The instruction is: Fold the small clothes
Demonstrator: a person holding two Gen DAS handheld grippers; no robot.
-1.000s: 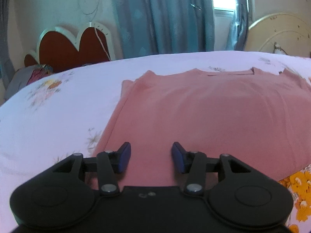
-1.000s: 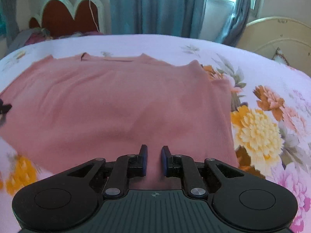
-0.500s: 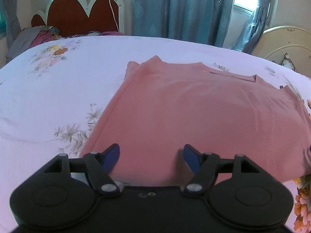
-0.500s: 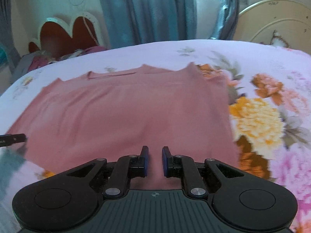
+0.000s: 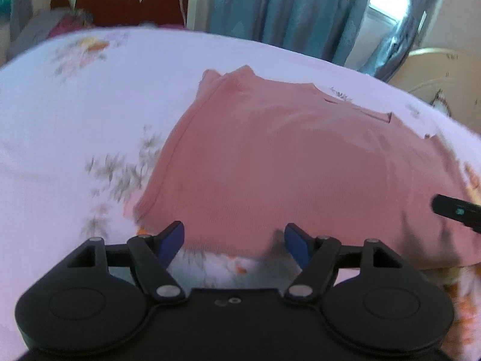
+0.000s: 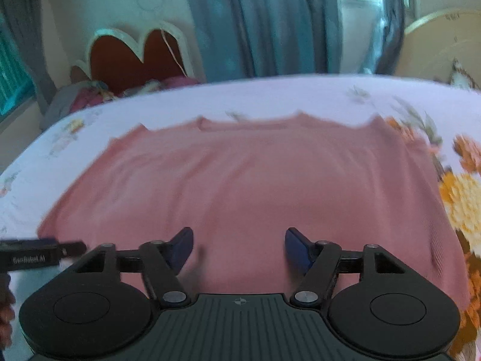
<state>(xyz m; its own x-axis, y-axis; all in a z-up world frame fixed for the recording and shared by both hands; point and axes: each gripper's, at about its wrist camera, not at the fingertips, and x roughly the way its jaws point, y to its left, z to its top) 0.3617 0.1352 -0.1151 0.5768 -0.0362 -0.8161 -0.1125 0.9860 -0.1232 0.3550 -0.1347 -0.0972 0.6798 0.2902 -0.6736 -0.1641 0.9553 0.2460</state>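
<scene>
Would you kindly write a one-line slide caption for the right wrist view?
Right gripper, fingers spread, above the near hem of a pink shirt laid flat on a floral bedsheet.

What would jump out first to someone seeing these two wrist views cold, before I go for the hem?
The pink top dominates both views, spread flat across the middle of the floral bedsheet with its neckline at the far side. Next come the left gripper and right gripper, both wide open at the near hem with nothing held. Behind, the red scalloped headboard and blue curtains stand out.
</scene>
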